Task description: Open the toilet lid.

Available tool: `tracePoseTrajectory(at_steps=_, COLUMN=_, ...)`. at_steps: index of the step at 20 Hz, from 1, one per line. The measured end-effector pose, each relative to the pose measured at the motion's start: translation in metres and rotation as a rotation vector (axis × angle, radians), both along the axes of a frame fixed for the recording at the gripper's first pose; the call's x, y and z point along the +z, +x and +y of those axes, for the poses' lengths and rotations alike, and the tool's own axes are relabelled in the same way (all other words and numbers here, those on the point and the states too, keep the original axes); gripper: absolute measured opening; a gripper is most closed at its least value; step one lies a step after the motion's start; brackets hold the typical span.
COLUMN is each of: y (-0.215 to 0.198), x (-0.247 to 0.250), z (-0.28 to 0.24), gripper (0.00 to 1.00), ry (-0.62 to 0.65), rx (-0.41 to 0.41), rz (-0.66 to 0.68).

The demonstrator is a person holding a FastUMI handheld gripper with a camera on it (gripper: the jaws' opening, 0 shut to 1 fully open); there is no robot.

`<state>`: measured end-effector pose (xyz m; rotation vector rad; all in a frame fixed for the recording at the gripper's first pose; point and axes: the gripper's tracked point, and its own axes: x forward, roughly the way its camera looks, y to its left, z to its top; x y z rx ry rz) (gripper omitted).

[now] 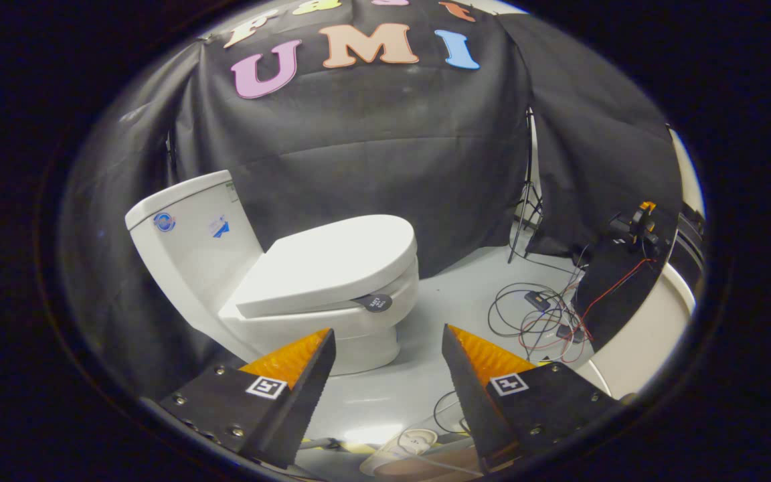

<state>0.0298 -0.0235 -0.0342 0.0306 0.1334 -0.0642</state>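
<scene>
Toilet point(238, 268) of white ceramic stood on a pale grey floor point(452, 301), ahead of the gripper point(389, 338) and off toward its left finger. Its tank point(188, 234) rose at the far left end, close to the black cloth wall point(372, 134) behind it, with two small stickers on the side facing the camera. The toilet lid point(328, 261) was down, lying flat and closed over the bowl, its rounded front end pointing toward the middle of the booth. A small dark round tab point(377, 302) stuck out from under the lid's front edge. The gripper's two fingers were spread wide apart with nothing between them but bare floor; neither touched the toilet. The tip of the left finger point(305, 375) overlapped the base of the bowl in the view, though the toilet sat beyond it. Each finger carried a square black-and-white marker on its body. Beyond the right finger, a tangle of black and red cables point(539, 314) lay on the floor beside a dark-draped stand. A thin tripod leg point(526, 201) stood against the cloth farther back. Below and between the fingers, a light-coloured shoe point(402, 450) showed on the floor
</scene>
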Motion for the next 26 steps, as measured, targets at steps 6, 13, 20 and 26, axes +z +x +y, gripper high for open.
tracePoseTrajectory(at_steps=6, y=0.003, x=-0.002, z=-0.006, gripper=0.94, ry=-0.033, rx=-0.061, rz=0.020)
tracePoseTrajectory(at_steps=13, y=0.037, x=0.028, z=0.021, gripper=0.91, ry=-0.024, rx=-0.066, rz=-0.081)
tracePoseTrajectory(at_steps=20, y=0.081, x=0.058, z=0.060, gripper=0.89, ry=0.272, rx=-0.007, rz=-0.248)
tracePoseTrajectory(at_steps=26, y=0.126, x=0.037, z=0.054, gripper=0.90, ry=0.617, rx=0.005, rz=-0.276)
